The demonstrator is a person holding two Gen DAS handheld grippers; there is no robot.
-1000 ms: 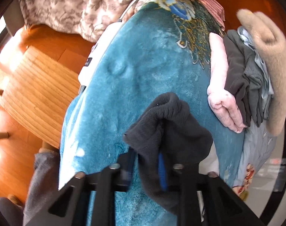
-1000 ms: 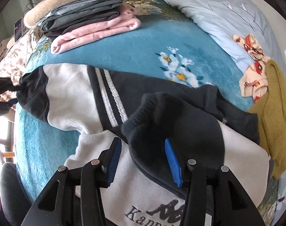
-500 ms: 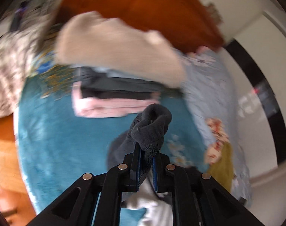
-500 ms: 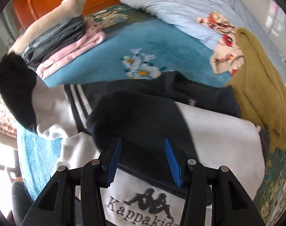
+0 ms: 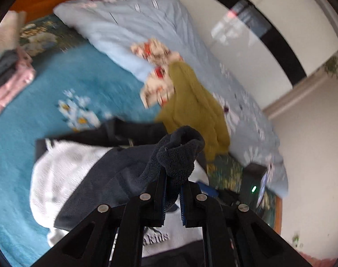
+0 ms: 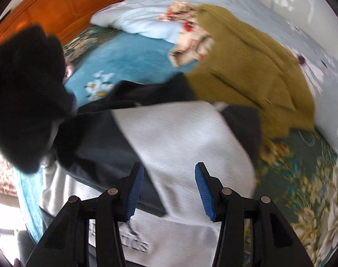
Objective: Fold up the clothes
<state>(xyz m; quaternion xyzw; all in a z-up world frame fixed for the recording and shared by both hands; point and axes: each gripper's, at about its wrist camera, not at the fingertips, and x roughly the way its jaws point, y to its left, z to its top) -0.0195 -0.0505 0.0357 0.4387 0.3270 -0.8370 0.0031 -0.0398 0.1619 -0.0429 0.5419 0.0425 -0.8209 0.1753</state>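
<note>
A white and black sweatshirt (image 6: 182, 138) lies on the blue blanket (image 5: 97, 82). My left gripper (image 5: 173, 191) is shut on its black sleeve cuff (image 5: 180, 153) and holds it above the white body (image 5: 64, 166), with the sleeve (image 5: 115, 178) trailing back across it. That cuff shows large and blurred at the left of the right wrist view (image 6: 24, 93). My right gripper (image 6: 169, 191) is open and empty just above the white body, with the sleeve beside its left finger.
An olive knit sweater (image 6: 246, 66) lies to the right, touching the sweatshirt. A light blue floral duvet (image 5: 146, 22) is behind it. Folded pink and grey clothes (image 5: 11, 75) are stacked at far left. Orange headboard (image 6: 64, 6) at the back.
My left gripper has swung right, carrying the sleeve cuff over the sweatshirt's body. My right gripper has let go of the other black sleeve and moved right; both views are blurred.
</note>
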